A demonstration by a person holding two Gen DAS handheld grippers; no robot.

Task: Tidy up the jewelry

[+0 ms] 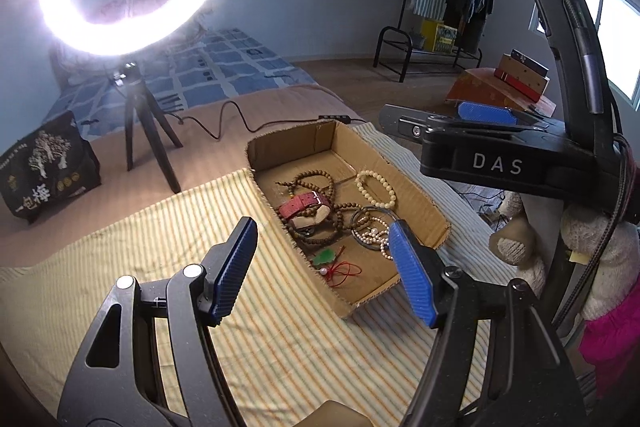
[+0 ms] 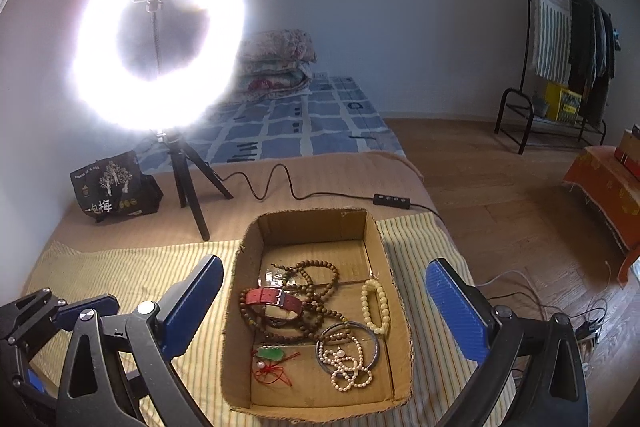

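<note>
The box (image 2: 394, 291) is brown cardboard, matt, with rough torn edges. Inside it, at 12 o'clock, the dark beads (image 2: 316, 291) look like wood. At 3 o'clock the cream beads (image 2: 376, 305) are smooth and shiny. At 5 o'clock the bangle (image 2: 370, 333) looks like grey metal. The watch strap (image 2: 266, 297) is red and matt. The striped cloth (image 2: 120, 267) under the box looks soft.

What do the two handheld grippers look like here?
Both are black plastic with silver pivot screws and ribbed blue pads on the jaws. The left gripper is seen in its own view; the right gripper carries white "DAS" lettering and dark cables, visible from the left wrist view.
</note>
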